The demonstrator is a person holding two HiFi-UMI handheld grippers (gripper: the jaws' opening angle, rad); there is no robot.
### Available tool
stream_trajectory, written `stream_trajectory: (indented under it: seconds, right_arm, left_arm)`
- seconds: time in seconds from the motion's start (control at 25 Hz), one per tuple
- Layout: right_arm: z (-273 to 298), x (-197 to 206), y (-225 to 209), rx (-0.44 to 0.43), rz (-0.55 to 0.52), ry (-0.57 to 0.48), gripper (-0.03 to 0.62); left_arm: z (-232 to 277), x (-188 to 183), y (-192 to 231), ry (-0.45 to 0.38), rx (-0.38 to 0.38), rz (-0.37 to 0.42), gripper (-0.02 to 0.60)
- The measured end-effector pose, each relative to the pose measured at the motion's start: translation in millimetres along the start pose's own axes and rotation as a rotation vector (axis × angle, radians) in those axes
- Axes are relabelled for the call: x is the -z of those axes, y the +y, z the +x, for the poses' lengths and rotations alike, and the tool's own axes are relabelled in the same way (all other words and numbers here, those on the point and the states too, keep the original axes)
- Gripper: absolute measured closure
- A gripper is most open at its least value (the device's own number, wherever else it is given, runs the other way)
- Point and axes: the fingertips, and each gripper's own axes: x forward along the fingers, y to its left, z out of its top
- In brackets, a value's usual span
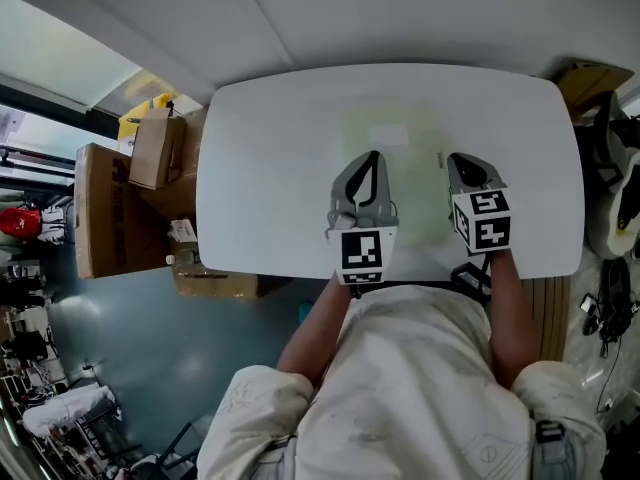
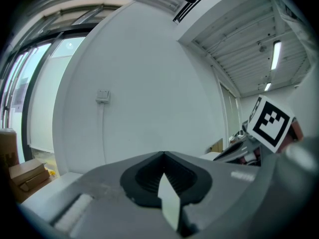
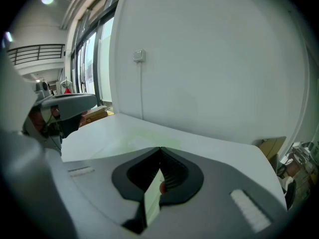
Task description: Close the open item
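White glare washes out most of the desk (image 1: pixel 260 168), and the only candidate for the open item is a pale green patch (image 1: pixel 390 133) lying flat near the middle of the top. It is too faint to tell what it is, whether it has a lid or a cover, or where a hinge would run. Its outline seems to stretch from the desk's centre back toward the person, so the long axis probably runs 12 to 6 o'clock, though that is a judgement from a weak tint.

The left tongs (image 1: pixel 371 158) are clenched, tips meeting with nothing between them. The right tongs (image 1: pixel 463 161) are likewise clenched and empty. Both hover over the near part of the desk, side by side and apart from each other.

From the left tongs the patch lies at 12 o'clock, just ahead of the tips. From the right tongs it lies at about 10 o'clock, a little further off. The left hand looks nearer, so it likely leads the reach. Closing has not begun.
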Motion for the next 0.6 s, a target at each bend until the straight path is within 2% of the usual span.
stream_trajectory:
  seconds: [0.6]
  right_arm:
    - [-42.7,-59.2,-1.1,-0.015,-0.005,-0.152,0.592]
  left_arm:
    - [-0.1,-14.9,8.7,-0.021,-0.005,-0.014,0.581]
